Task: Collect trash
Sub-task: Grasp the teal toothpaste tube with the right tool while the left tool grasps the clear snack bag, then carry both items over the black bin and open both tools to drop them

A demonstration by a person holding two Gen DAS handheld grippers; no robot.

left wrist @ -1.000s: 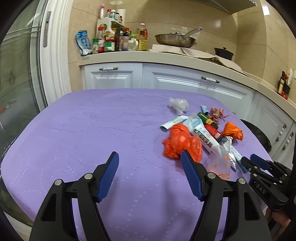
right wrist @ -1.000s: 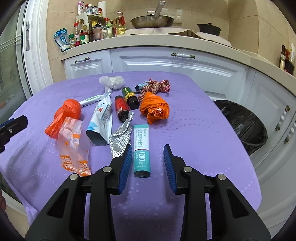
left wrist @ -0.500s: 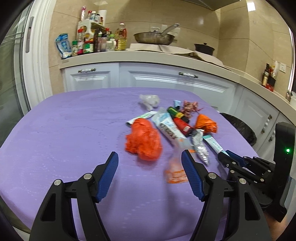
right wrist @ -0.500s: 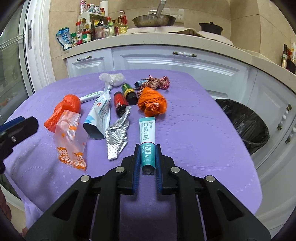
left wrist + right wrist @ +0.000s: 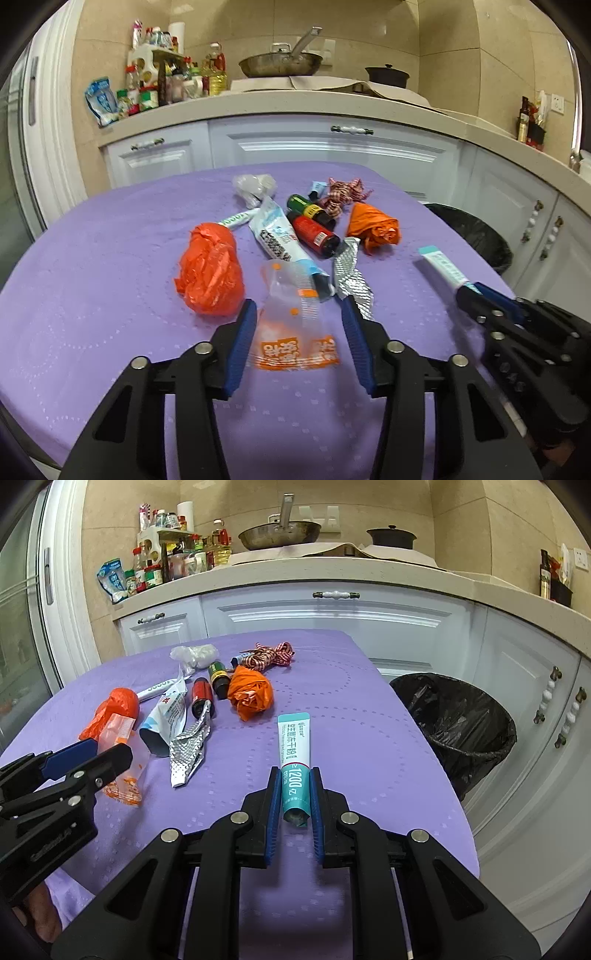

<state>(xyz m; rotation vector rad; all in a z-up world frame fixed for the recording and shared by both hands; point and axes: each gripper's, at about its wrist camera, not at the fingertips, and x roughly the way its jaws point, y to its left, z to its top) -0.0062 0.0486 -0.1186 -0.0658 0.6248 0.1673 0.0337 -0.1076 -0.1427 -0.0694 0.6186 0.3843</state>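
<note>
Each gripper (image 5: 299, 341) (image 5: 293, 805) is a black angular frame with triangular cutouts, silver round screws at the joints, and ribbed blue pads (image 5: 242, 345) lining both fingers.

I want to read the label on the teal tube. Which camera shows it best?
The right wrist view: the teal tube lies lengthwise with its print facing the camera, clamped in the right tool. The left wrist view shows it small and oblique.
</note>
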